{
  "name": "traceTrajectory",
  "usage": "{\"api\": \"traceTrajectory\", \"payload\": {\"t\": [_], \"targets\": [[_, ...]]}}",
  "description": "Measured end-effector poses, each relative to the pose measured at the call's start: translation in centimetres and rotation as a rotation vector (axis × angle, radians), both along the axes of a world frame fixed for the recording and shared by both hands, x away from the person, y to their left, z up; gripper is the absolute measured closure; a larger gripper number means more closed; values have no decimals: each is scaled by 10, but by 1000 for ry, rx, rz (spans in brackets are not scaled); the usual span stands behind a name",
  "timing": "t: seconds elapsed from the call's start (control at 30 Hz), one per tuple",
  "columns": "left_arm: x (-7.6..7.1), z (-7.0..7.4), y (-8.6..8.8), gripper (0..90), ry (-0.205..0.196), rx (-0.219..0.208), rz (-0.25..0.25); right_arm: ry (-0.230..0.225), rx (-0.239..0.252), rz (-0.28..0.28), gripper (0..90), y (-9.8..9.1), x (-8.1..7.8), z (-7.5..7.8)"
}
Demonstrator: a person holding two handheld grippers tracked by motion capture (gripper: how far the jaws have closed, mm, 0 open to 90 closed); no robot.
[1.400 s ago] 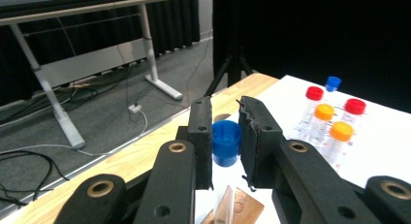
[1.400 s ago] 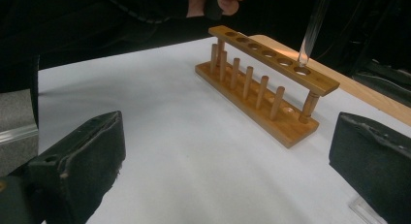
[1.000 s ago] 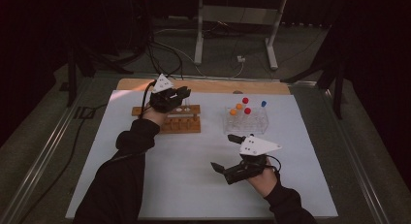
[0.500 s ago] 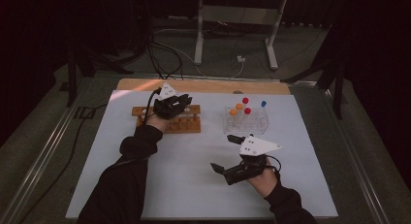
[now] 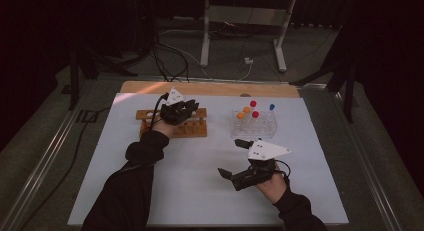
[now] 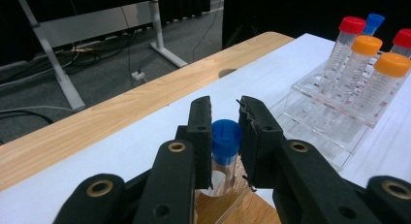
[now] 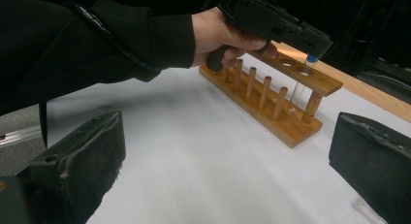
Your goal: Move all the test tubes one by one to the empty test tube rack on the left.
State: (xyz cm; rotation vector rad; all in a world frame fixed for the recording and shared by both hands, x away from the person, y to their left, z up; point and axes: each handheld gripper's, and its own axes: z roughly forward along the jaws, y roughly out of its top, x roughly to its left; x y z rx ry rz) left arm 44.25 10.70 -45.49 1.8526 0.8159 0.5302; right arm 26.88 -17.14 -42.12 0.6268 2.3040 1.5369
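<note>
My left gripper is shut on a clear tube with a blue cap, its pads pressing just below the cap. It holds the tube upright over the right end of the wooden rack. In the right gripper view the tube stands in the end hole of the wooden rack, under the left gripper. In the high view the left gripper sits on the rack's top. My right gripper rests near the table's front, open, with nothing between its jaws.
A clear plastic rack right of the wooden one holds several tubes with red, orange and blue caps. A wooden strip edges the far side of the white table. Stand legs and cables lie on the floor beyond.
The left hand has sunk a little with the blue-capped tube, bringing it down onto the wooden rack. The right hand has stayed still.
</note>
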Motion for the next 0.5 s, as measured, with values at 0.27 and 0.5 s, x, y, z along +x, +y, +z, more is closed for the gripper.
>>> {"api": "traceTrajectory", "payload": {"t": [0.27,0.5], "targets": [[-1,6,2,617,37,-46,-29,-14,16,0,0,-5,2,4],[-20,35,11,329,14,-119,-74,-42,45,-42,0,-26,11,20]]}}
